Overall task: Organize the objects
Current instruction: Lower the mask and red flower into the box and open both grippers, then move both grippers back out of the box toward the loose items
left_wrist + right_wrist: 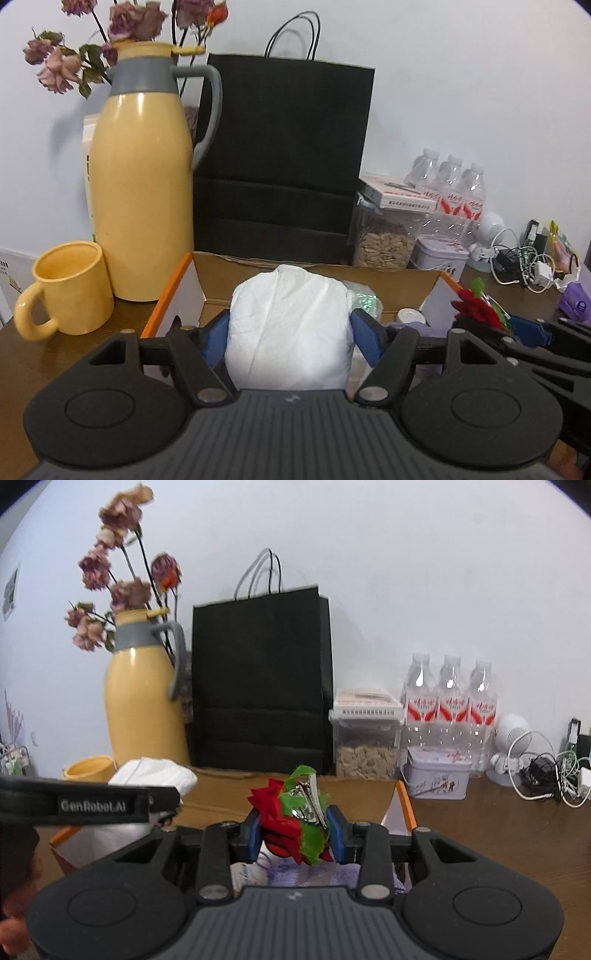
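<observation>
Box [221, 275] on the table holds a few items, but your left gripper [290, 332] clamps a white bundle [291, 317] and your right gripper [295, 834] a red flower clip [291, 819] above it, both unplaced.

Both grippers engaged, low centre of frame.
Left gripper [290, 332] clamped on white bundle [291, 325]; right gripper [293, 834] clamped on red-green clip [295, 819].

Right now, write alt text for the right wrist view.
The right gripper clamps a red fabric flower hair clip above an open cardboard box. Behind stand a yellow jug and black paper bag.
</observation>
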Tool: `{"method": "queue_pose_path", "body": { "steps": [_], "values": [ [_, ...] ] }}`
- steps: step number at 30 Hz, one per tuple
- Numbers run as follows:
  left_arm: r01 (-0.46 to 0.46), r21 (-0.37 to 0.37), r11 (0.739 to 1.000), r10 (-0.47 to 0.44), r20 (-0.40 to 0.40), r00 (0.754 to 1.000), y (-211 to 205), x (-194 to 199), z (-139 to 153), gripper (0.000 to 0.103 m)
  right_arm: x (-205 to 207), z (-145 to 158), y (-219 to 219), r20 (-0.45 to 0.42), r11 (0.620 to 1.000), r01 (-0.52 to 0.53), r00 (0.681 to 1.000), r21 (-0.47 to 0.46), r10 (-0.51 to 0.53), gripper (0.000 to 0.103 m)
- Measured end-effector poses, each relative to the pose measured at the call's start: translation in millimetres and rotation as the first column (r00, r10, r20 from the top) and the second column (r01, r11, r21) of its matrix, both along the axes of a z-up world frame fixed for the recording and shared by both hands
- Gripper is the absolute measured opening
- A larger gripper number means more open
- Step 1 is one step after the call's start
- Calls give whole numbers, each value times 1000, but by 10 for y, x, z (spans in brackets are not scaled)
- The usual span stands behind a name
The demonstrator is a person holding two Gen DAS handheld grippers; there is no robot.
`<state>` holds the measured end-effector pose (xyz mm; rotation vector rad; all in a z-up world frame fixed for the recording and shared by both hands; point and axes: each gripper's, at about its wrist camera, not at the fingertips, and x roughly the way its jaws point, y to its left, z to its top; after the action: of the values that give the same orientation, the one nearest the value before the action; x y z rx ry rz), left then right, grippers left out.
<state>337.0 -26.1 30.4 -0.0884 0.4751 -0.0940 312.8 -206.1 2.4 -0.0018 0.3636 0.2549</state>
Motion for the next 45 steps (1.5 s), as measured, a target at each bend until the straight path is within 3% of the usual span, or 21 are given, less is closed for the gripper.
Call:
{"method": "queue_pose_path", "body": {
  "steps": [5,7,9,10,11,13,14,29,36,45],
  "values": [
    [19,14,1000,-19,-11,1000,-29,131,-71,70,153,-88,-45,-28,1000,6,1000,-5,-6,35],
    [19,17,1000,-19,-10,1000,-34,158,-91,75,172,-101,-45,-33,1000,6,999,-11,-6,37],
    [8,19,1000,-7,-5,1000,-26,163,-97,94,169,-112,-49,-35,1000,12,999,-17,-12,43],
    [5,16,1000,-6,5,1000,-16,155,-97,102,169,-112,-49,-38,1000,14,999,-20,-15,57],
    [-2,8,1000,2,21,1000,-4,138,-94,103,168,-113,-48,-39,1000,15,999,-21,-16,76],
    [-27,3,1000,27,34,999,6,126,-79,103,154,-118,-44,-25,1000,6,1000,-20,-6,99],
    [-37,6,999,37,35,999,9,131,-74,103,146,-119,-37,-14,1000,5,1000,-23,-6,103],
    [-59,2,998,59,51,997,13,20,-13,103,49,-22,2,16,999,17,1000,-43,-16,103],
    [-53,-8,999,53,97,994,59,-283,63,103,-166,51,9,46,998,20,999,-66,-17,103],
    [-25,19,1000,22,102,995,185,-803,-48,103,-650,-1,-14,54,995,17,998,-100,-12,103]
  ]
}}
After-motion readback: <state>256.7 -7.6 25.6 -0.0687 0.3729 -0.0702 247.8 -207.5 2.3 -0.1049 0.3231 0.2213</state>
